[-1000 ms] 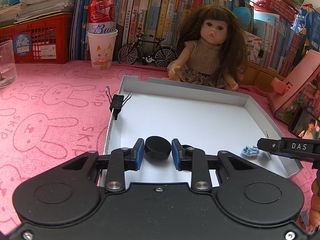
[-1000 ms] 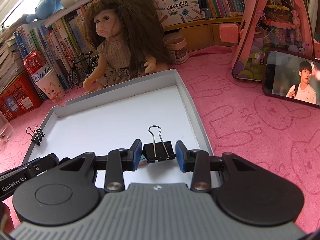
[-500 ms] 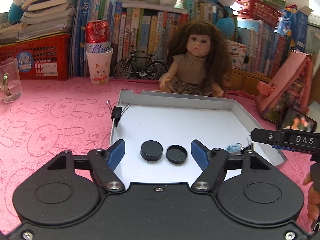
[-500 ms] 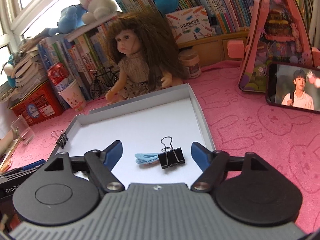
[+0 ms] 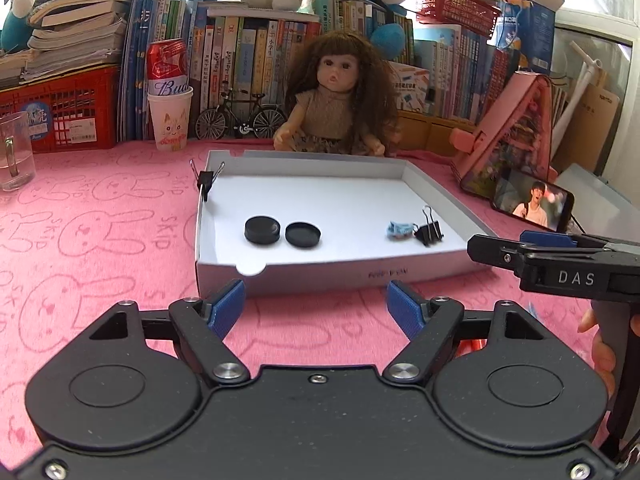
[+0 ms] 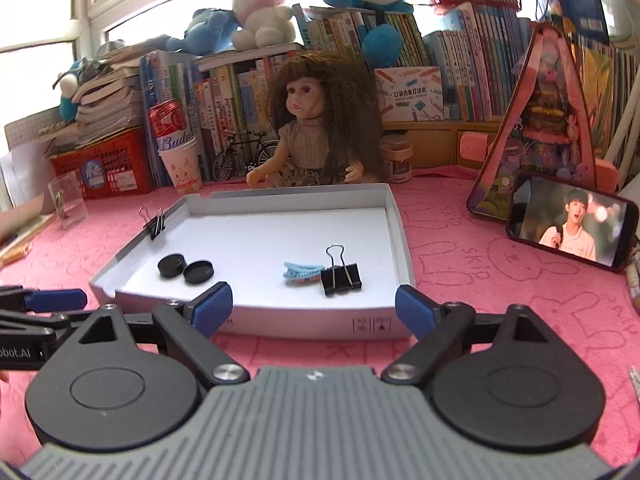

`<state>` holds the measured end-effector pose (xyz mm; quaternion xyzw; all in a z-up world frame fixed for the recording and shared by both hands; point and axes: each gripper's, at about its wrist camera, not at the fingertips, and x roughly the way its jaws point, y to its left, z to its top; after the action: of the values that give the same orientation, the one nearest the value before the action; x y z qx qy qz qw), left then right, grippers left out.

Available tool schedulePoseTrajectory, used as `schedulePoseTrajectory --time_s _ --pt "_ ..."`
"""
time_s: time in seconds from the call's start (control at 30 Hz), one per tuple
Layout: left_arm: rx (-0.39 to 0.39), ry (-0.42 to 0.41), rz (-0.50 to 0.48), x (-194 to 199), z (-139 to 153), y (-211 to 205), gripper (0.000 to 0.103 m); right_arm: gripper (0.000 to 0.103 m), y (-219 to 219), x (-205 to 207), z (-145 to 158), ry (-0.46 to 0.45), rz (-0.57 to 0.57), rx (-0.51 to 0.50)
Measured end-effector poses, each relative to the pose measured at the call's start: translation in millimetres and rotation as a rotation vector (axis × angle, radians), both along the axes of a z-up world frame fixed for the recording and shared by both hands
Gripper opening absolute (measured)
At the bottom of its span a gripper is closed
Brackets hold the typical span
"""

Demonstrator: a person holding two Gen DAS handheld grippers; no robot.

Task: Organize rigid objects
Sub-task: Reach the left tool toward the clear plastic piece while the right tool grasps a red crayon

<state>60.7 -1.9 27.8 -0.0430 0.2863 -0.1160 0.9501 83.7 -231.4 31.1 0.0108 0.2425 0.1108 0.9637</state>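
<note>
A shallow white tray (image 5: 320, 274) (image 6: 304, 322) lies on the pink cloth. In it are two black round caps (image 5: 262, 230) (image 6: 172, 265) side by side at the left, and a blue hair clip (image 5: 400, 229) (image 6: 301, 270) touching a black binder clip (image 5: 430, 232) (image 6: 341, 276) at the right. A second binder clip (image 5: 206, 180) (image 6: 156, 224) grips the tray's left wall. My left gripper (image 5: 316, 302) and right gripper (image 6: 313, 306) hover just short of the tray's near wall. Both sets of jaws are opening, with nothing between them.
A doll (image 5: 340, 108) sits behind the tray, with a model bicycle (image 5: 236, 120) and a paper cup holding a can (image 5: 170, 120) to its left. A phone (image 6: 570, 226) leans on a pink toy house (image 6: 548, 128) at the right. A glass mug (image 5: 14, 156) stands far left.
The left gripper let go of a black cap and the right let go of the binder clip, both inside the tray. Both jaws spread wide and both grippers drew back out over the near wall.
</note>
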Motion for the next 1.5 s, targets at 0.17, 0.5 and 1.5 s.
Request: schedulePoseTrajectory --time_s 0.17,0.5,1.5 --pt "0.036 -0.015 -0.03 -23.6 -2.8 1.0 0.07 0.1 5.8 -28.5 -8.4 -0.049 0.05 -0.086" --pt "0.059 -0.004 -0.073 -58.9 -13.0 16.1 0.058 0.092 7.4 -63.5 -23.8 -0.037 0.222 -0.215" --pt "0.08 0.0 -0.046 -43.4 -32.8 4.9 0.031 0.049 16.2 -38.2 -35.5 0.065 0.365 -0.154"
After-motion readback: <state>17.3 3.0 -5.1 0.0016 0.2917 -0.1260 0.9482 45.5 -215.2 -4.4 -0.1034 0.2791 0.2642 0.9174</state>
